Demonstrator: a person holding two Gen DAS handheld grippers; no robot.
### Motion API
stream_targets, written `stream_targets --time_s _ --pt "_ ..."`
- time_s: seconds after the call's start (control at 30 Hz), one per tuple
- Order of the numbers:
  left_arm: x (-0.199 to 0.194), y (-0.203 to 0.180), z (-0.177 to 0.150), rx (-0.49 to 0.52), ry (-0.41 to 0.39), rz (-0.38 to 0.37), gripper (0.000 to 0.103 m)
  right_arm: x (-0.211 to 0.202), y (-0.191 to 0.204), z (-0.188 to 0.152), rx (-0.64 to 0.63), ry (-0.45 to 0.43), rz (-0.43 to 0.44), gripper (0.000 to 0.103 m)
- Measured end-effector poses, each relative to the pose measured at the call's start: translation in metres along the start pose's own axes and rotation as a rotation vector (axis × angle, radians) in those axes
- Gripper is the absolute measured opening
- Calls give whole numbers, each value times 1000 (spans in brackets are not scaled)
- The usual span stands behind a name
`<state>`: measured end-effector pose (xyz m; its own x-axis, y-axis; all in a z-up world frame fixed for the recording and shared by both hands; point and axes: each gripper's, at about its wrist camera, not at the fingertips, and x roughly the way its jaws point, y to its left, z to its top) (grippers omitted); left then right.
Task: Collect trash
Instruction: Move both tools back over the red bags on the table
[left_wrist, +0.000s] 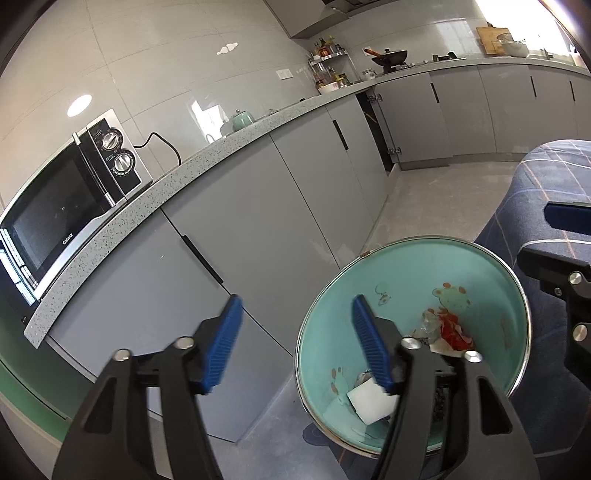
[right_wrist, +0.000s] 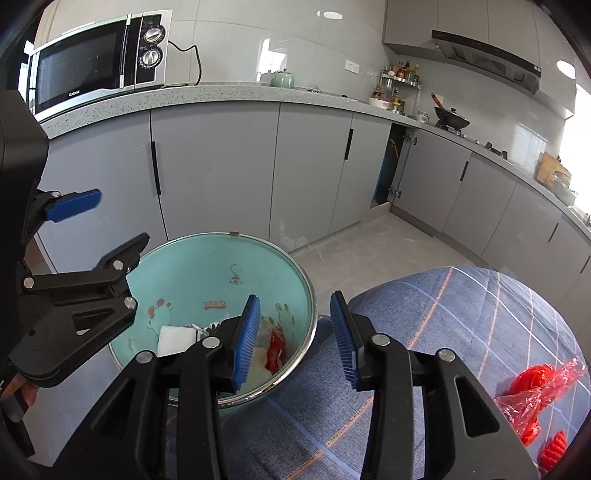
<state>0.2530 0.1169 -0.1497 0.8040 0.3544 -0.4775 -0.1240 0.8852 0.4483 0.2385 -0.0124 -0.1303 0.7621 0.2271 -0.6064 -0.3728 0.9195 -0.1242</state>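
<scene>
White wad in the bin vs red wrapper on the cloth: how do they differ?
The white wad is opaque, blocky and lies inside the teal bin. The red wrapper is translucent, crinkled and lies outside it, on the blue checked cloth. Neither is held by a gripper.

A silver-and-black microwave oven (right_wrist: 99, 59) stands on the speckled grey stone counter (right_wrist: 229, 98), above grey flat-fronted cabinet doors (right_wrist: 218, 173). Farther along sit a pale green ceramic teapot (right_wrist: 282, 79), a tiered metal spice rack (right_wrist: 400, 86) and a black wok (right_wrist: 452, 120) on the hob.
</scene>
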Motion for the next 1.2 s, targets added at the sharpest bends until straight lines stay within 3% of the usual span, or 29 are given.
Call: stream_targets --time_s 0.03,0.23,0.7,0.9,1.2 --pt "-1 1 0 -3 -5 5 78 -1 -1 -1 3 0 -7 43" --pt "-4 0 1 2 -12 24 85 -6 -8 -4 27 7 -33 47" --pt "-29 -19 6 32 -53 -13 87 -53 -47 -26 75 19 -159 57" --pt "-52 -59 10 90 -91 -100 87 -86 -80 -51 120 32 -238 60" --pt "-104 -134 26 215 -215 -247 91 -138 -148 -112 242 87 -413 62"
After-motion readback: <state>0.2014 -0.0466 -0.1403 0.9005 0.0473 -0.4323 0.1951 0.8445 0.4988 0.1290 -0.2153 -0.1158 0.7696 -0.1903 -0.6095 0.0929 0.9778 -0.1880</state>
